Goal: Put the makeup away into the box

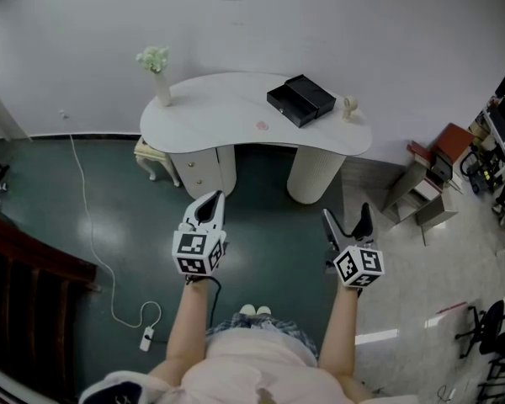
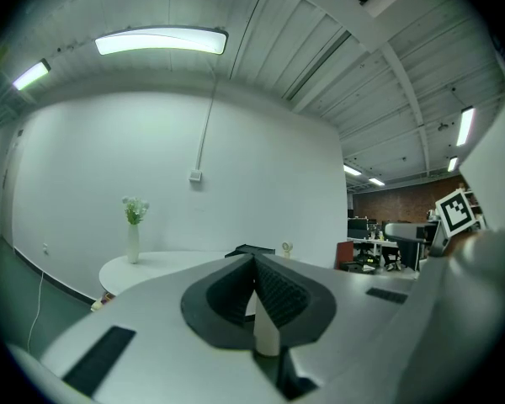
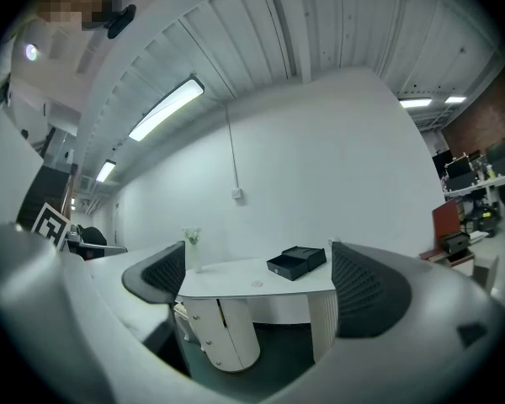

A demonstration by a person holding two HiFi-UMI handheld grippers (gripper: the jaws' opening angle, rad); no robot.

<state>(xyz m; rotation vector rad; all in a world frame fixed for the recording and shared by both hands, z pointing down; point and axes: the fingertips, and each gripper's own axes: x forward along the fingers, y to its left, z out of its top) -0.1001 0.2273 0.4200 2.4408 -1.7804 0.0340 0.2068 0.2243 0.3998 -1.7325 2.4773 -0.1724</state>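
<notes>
A white curved table (image 1: 210, 108) stands ahead, well beyond both grippers. On it sits a black box (image 1: 301, 100) with its drawer pulled out, also seen as the box (image 3: 297, 262) between the right jaws' line of sight. A small pink round makeup item (image 1: 263, 126) lies on the tabletop in front of the box. My left gripper (image 1: 212, 199) is held level over the floor, its jaws shut with nothing between them (image 2: 254, 263). My right gripper (image 1: 347, 220) is level too, its jaws wide open and empty (image 3: 257, 276).
A white vase with flowers (image 1: 158, 72) stands at the table's left end and a small pale ornament (image 1: 349, 105) at its right end. A stool (image 1: 151, 154) sits under the left side. A cable (image 1: 93, 225) runs across the green floor. Shelves (image 1: 425, 183) and office chairs (image 1: 488, 331) stand to the right.
</notes>
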